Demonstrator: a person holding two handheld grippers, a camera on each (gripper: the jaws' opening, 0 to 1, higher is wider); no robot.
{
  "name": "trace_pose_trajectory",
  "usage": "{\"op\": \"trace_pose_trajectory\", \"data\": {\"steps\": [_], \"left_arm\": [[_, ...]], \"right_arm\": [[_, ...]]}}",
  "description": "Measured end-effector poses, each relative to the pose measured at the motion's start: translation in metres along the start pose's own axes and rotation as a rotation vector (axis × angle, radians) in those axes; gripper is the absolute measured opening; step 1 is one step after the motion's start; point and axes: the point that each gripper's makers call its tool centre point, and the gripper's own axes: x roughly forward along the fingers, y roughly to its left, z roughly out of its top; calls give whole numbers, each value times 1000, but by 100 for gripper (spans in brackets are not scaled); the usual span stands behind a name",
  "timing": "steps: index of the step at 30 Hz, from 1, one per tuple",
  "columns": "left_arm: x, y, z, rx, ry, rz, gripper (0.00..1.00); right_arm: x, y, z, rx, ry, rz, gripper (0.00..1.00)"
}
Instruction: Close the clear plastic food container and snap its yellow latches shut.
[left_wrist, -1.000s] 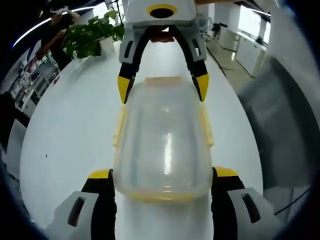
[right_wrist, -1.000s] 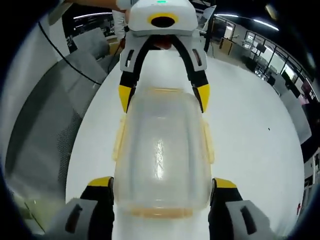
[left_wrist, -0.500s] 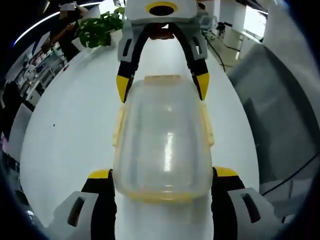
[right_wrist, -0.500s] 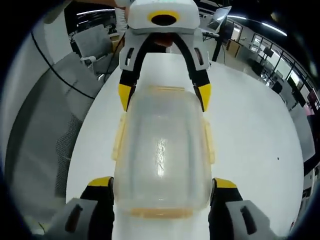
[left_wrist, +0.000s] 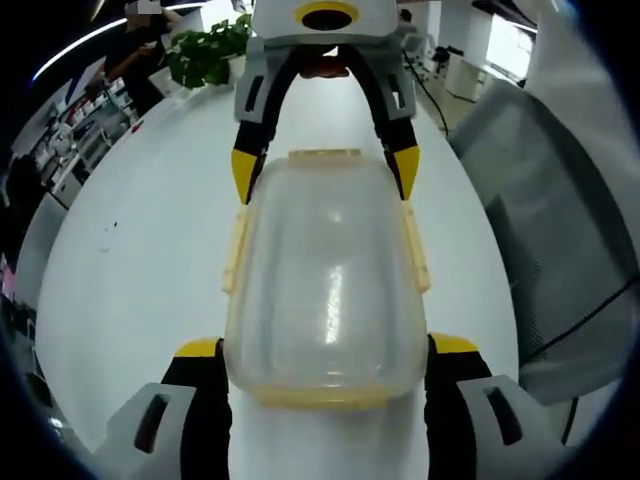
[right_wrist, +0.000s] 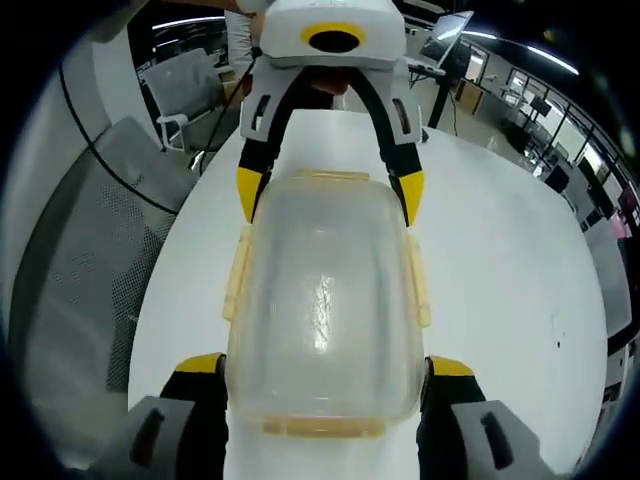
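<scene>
Two grippers are seen facing each other along one line, with the clear container (left_wrist: 326, 285) lying between them on the white table (left_wrist: 130, 270). In the left gripper view the left gripper (left_wrist: 326, 355) has its two jaws spread wide, one at each near corner of the container; the right gripper (left_wrist: 322, 172) is met head-on at the far end, its yellow-tipped jaws likewise spread at the far corners. Whether any jaw tip actually presses the plastic cannot be told. The right gripper view gives the mirror of this: the right gripper (right_wrist: 326, 365) straddles its own near end and the left gripper (right_wrist: 330, 195) stands at the far end.

The container's long axis is judged to run straight from one gripper to the other, so each hand is equally near its own short end, and neither is favoured. The lid appears to be seated on the box. Four yellow latches are visible: a long one on each side (left_wrist: 237, 250) (left_wrist: 414, 247) and one at each short end (left_wrist: 322, 155) (right_wrist: 322, 427). The side latches seem to stand slightly out from the wall, so they are judged not yet snapped; this is uncertain through the clear plastic.

A potted plant (left_wrist: 205, 55) is shown beyond the table in the left gripper view, and a mesh chair (right_wrist: 85, 260) beside the table is shown best in the right gripper view.
</scene>
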Motion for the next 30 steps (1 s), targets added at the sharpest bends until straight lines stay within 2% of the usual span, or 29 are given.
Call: {"op": "trace_pose_trajectory", "data": {"steps": [21, 24, 30], "left_arm": [[0, 77, -7, 25, 46, -9, 79], [0, 82, -6, 24, 54, -9, 79], [-1, 80, -7, 17, 40, -4, 79]], "right_arm": [[3, -75, 1, 25, -2, -19, 78], [3, -81, 1, 26, 2, -17, 78], [2, -79, 1, 24, 6, -25, 78]]}}
